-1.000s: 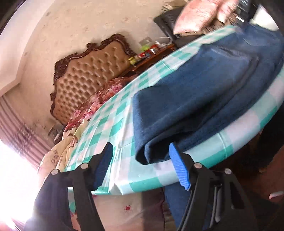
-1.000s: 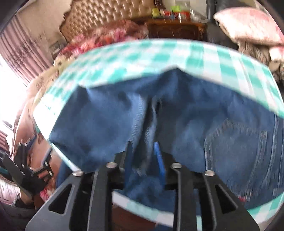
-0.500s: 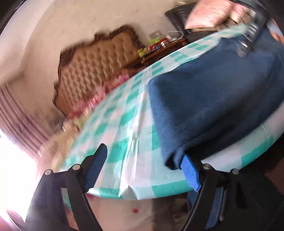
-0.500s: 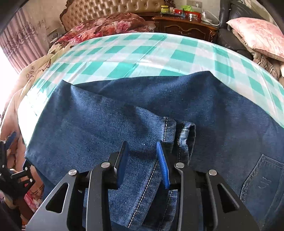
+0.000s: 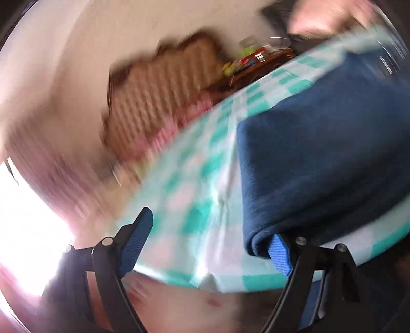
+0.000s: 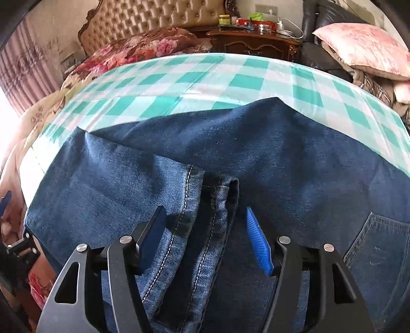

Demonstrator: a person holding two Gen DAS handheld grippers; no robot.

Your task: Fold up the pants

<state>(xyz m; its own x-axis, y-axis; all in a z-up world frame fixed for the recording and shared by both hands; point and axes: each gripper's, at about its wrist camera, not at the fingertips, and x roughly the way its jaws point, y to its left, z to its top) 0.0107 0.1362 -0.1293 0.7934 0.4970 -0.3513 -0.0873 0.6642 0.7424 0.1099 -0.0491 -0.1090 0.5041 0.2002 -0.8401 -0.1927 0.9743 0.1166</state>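
Dark blue jeans [image 6: 269,153] lie folded on a table with a teal and white checked cloth [image 6: 230,76]. The hemmed leg ends [image 6: 205,205] lie on top, between the fingers of my right gripper [image 6: 205,228], which is open around them. In the blurred left wrist view my left gripper [image 5: 212,240] is open at the table's near edge. Its right finger [image 5: 279,253] sits at the folded corner of the jeans [image 5: 320,158], its left finger [image 5: 135,240] off the cloth [image 5: 200,205].
A bed with a tufted headboard [image 6: 153,18] and floral bedding [image 6: 143,48] stands behind the table. A dark nightstand [image 6: 256,43] holds jars. A pink pillow [image 6: 364,48] lies on a black chair at the right. Curtains and a bright window are at the left.
My right gripper has opened from a narrow gap and let go of the leg hems, which now lie on the jeans. My left gripper moved right along the table edge to the folded corner.
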